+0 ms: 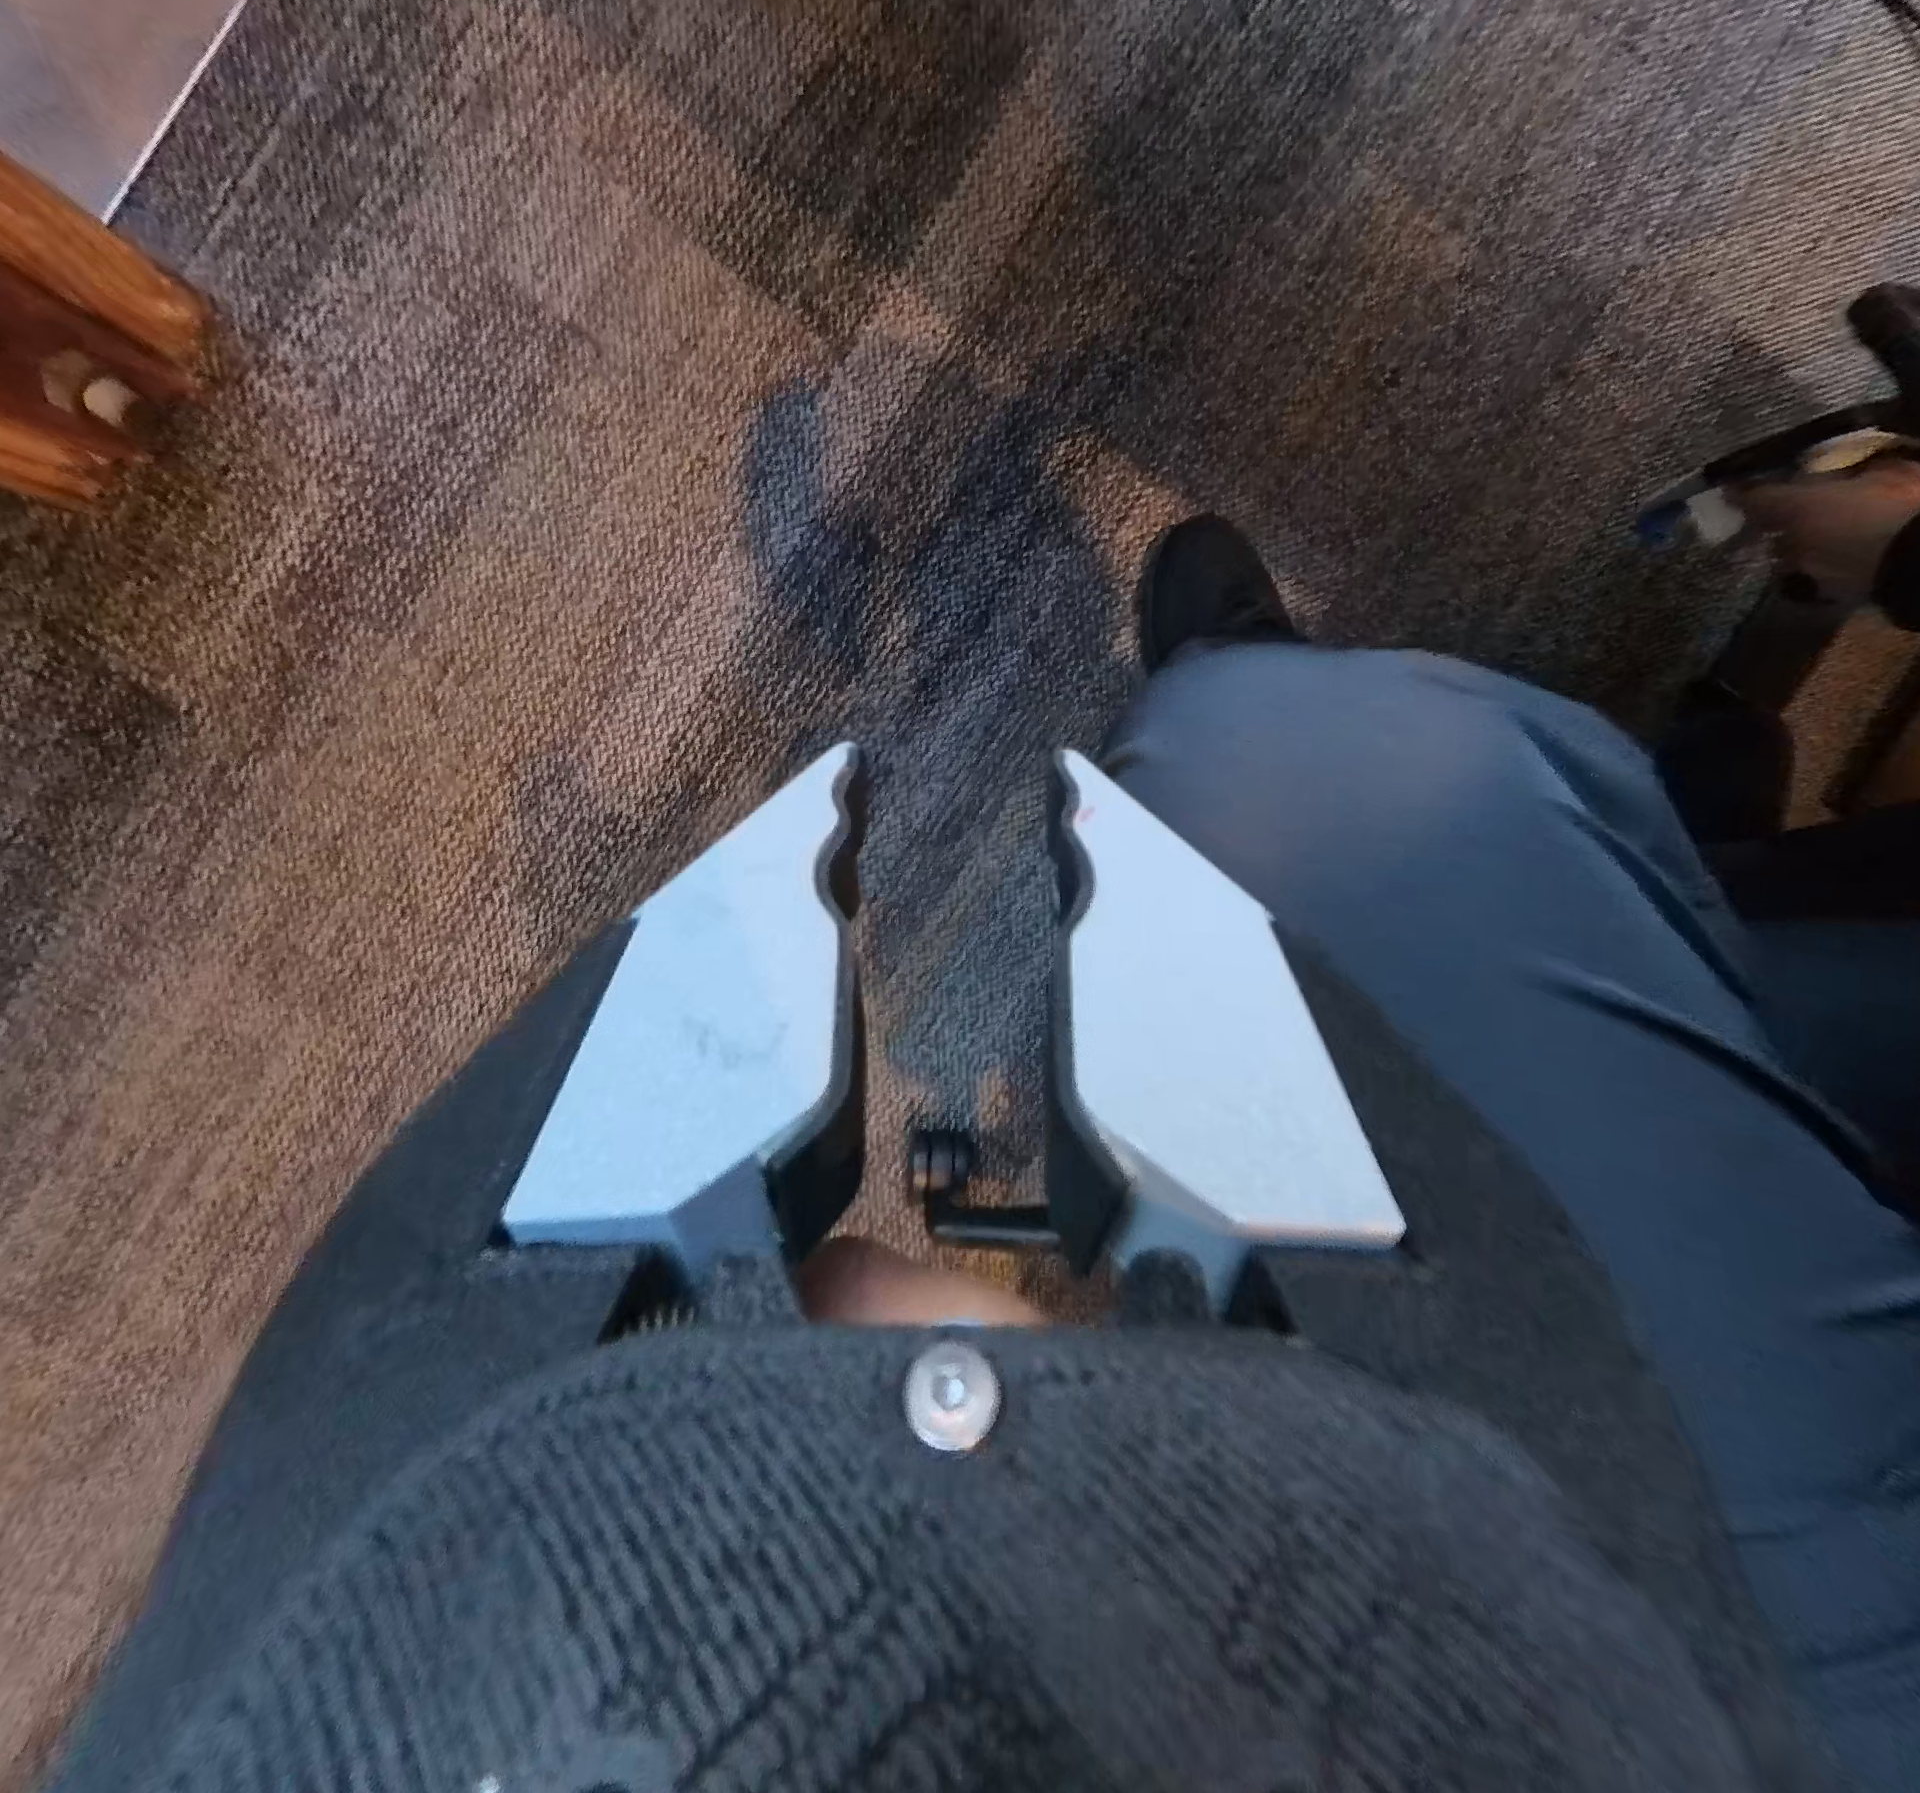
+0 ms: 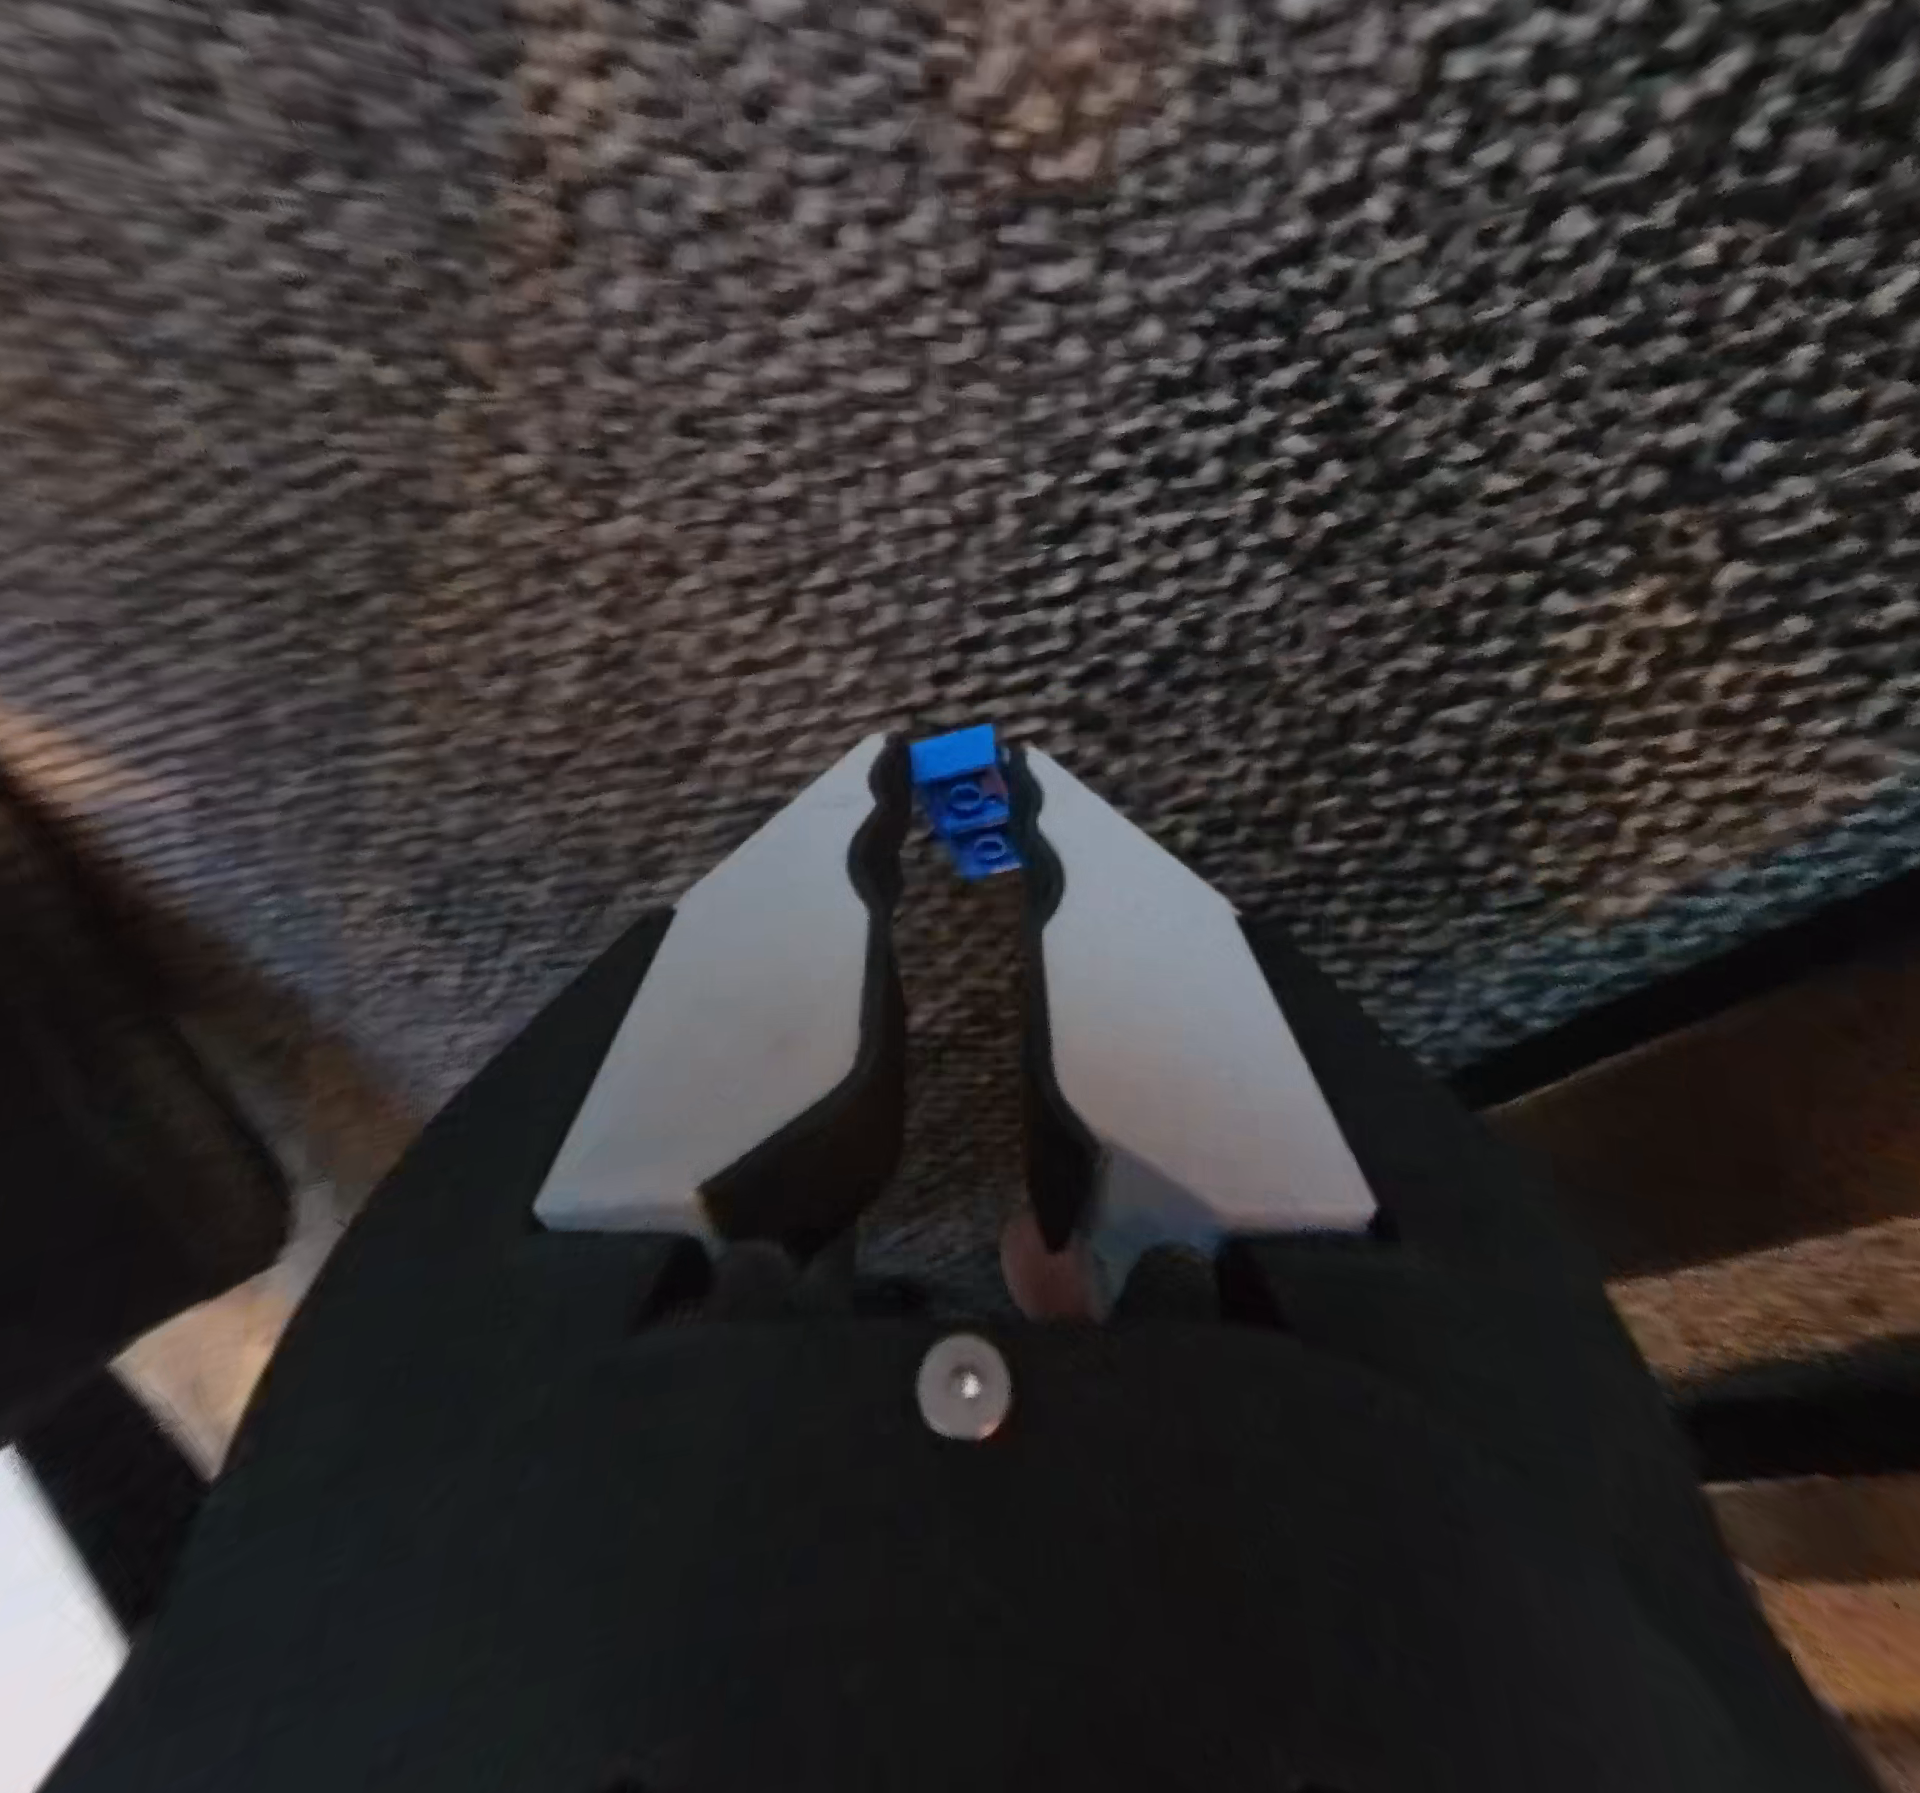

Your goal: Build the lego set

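two grippers [image 1: 956, 767] [image 2: 956, 756], one blue lego piece [image 2: 961, 813], one shoe [image 1: 1210, 585].

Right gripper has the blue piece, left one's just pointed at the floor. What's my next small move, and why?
Probably lift the right gripper away from the carpet and swing it up towards the build. It pinches the blue lego piece at its fingertips, and neither view shows other bricks. The left gripper is open and empty over carpet beside the person's leg.

A bright blue lego piece [image 2: 961, 813], mottled grey-brown carpet [image 1: 623, 393], dark blue trousers [image 1: 1507, 964], and orange-brown wood [image 1: 73, 341].
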### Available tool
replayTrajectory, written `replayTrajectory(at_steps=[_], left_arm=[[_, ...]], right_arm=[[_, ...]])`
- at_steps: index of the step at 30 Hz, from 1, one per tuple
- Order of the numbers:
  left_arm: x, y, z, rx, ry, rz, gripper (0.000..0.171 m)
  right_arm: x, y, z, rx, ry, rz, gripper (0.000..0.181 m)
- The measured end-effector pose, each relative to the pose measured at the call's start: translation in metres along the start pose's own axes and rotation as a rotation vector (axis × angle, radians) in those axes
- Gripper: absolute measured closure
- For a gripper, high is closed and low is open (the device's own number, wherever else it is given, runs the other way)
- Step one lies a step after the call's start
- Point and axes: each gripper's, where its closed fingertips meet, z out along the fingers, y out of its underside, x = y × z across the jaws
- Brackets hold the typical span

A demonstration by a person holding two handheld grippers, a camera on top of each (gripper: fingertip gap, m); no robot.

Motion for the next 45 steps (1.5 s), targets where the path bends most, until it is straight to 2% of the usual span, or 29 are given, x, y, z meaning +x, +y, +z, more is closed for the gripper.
replayTrajectory(at_steps=[3,5,7,9,12,13,17,20,23,25,27,29,32,35,39,42,45], left_arm=[[0.018,-0.034,-0.002,0.069,0.025,0.061,0.140],[0.044,-0.064,-0.005,0.137,0.089,0.111,0.141],[0.081,-0.088,-0.009,0.185,0.178,0.191,0.140],[0.117,-0.102,-0.013,0.214,0.239,0.305,0.138],[0.169,-0.110,-0.023,0.250,0.322,0.492,0.136],[0.183,-0.110,-0.027,0.261,0.330,0.559,0.135],[0.232,-0.107,-0.040,0.321,0.350,0.785,0.131],[0.265,-0.089,-0.043,0.298,0.407,0.941,0.122],[0.303,-0.072,-0.058,0.358,0.438,1.092,0.122],[0.341,-0.055,-0.078,0.397,0.535,1.107,0.122],[0.382,-0.033,-0.104,0.420,0.680,1.089,0.122],[0.412,-0.025,-0.126,0.494,0.734,1.072,0.126],[0.443,-0.022,-0.151,0.584,0.789,1.037,0.129],[0.467,-0.024,-0.178,0.644,0.890,0.977,0.134],[0.486,-0.034,-0.196,0.677,0.942,0.928,0.134],[0.493,-0.045,-0.214,0.729,1.009,0.884,0.147],[0.499,-0.050,-0.214,0.710,1.027,0.876,0.153]], right_arm=[[-0.045,0.005,-0.037,0.055,-0.116,-0.012,0.164],[-0.089,0.016,-0.068,0.078,-0.185,-0.080,0.164],[-0.143,0.035,-0.102,0.089,-0.260,-0.183,0.164],[-0.202,0.068,-0.136,0.046,-0.346,-0.327,0.165],[-0.281,0.132,-0.193,-0.023,-0.427,-0.623,0.164],[-0.304,0.148,-0.217,-0.006,-0.444,-0.729,0.165],[-0.369,0.193,-0.328,0.170,-0.496,-0.977,0.165],[-0.400,0.221,-0.426,0.383,-0.538,-1.077,0.164],[-0.416,0.249,-0.527,0.635,-0.597,-1.116,0.164],[-0.418,0.269,-0.587,0.816,-0.662,-1.108,0.164],[-0.415,0.287,-0.631,0.959,-0.720,-1.075,0.165],[-0.410,0.304,-0.661,1.052,-0.772,-1.032,0.165],[-0.400,0.321,-0.691,1.180,-0.839,-0.978,0.165],[-0.393,0.328,-0.708,1.248,-0.929,-0.926,0.165],[-0.387,0.332,-0.725,1.285,-1.087,-0.868,0.166],[-0.380,0.327,-0.729,1.308,-1.104,-0.845,0.165],[-0.374,0.326,-0.729,1.314,-1.125,-0.835,0.166]])
